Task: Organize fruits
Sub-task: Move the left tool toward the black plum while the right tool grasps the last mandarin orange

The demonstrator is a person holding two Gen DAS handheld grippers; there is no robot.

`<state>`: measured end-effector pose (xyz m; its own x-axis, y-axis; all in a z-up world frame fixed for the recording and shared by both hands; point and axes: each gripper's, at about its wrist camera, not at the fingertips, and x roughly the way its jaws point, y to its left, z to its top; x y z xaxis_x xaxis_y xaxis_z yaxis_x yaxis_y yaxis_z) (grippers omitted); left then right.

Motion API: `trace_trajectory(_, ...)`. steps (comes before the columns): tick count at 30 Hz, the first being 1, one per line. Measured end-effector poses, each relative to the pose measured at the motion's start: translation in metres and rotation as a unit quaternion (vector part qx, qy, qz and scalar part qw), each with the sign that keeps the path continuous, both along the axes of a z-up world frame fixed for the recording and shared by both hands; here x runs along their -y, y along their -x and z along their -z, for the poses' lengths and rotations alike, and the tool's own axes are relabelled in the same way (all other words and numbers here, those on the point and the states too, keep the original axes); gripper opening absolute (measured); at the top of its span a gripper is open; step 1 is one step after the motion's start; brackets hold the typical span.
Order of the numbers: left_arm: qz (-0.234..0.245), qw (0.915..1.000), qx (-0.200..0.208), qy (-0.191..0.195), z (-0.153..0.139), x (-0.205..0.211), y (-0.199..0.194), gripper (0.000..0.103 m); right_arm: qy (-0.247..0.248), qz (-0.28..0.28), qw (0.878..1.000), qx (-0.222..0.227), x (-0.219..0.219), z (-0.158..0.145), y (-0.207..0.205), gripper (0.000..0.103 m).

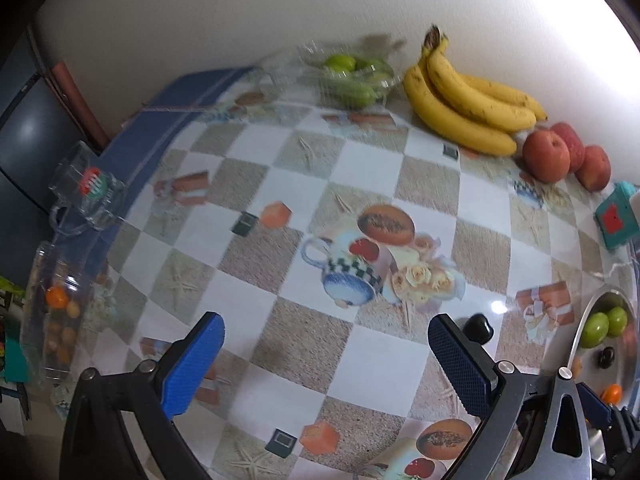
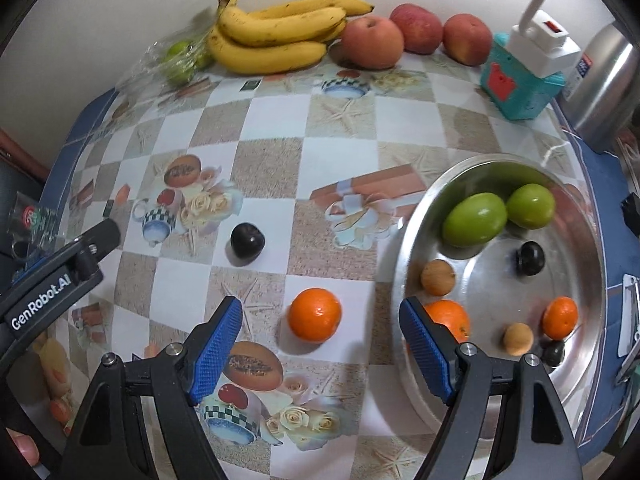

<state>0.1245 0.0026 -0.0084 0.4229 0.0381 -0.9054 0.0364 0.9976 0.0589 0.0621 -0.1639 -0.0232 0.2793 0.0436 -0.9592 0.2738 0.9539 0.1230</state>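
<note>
A: Nearest the lens are the right gripper's blue pads, spread wide with nothing between them. A loose orange sits on the checked tablecloth just beyond the gap, closer to the right pad's side than the left.

B: And the left gripper?

A: Released too, jaws well apart over bare cloth, holding nothing. Its black body also shows at the left edge of the right wrist view.

B: Where is the rest of the fruit?

A: A dark plum lies on the cloth beyond the orange, apart from it. To the right stands a metal bowl, its rim just beside the right pad. Inside it: two green fruits touching each other at the far side, a second dark plum near the middle, two small tan fruits, two oranges, and one small dark fruit at the near rim.

B: Against the wall?

A: A bunch of bananas, with three red apples in a row to its right. Left of the bananas, green fruits in a clear plastic wrapper.

B: Anything else?

A: A teal box with a white plug on it beyond the bowl, and a steel vessel at the far right. The left wrist view shows clear plastic containers at the table's left edge, one with small orange fruits inside.
</note>
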Motion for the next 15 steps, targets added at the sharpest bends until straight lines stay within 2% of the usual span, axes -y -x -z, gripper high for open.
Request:
trace_trajectory(6, 0.005, 0.9995, -0.026, 0.014, 0.015, 0.007, -0.003, 0.103, -0.012, -0.011, 1.000, -0.002, -0.003, 0.010, -0.002, 0.080)
trace_trajectory(9, 0.008, 0.9993, -0.031, 0.021, 0.017, 0.008, -0.004, 0.103, -0.012, -0.018, 1.000, 0.000, -0.006, 0.012, -0.004, 0.069)
trace_trajectory(12, 0.010, 0.9991, -0.033, 0.025, 0.018, 0.009, -0.005, 0.103, -0.015, -0.023, 1.000, -0.004, -0.007, 0.016, -0.006, 0.066)
trace_trajectory(15, 0.010, 0.9989, -0.035, 0.028, 0.019, 0.009, -0.006, 0.103, -0.007, -0.024, 1.000, -0.012, -0.007, 0.021, -0.007, 0.056)
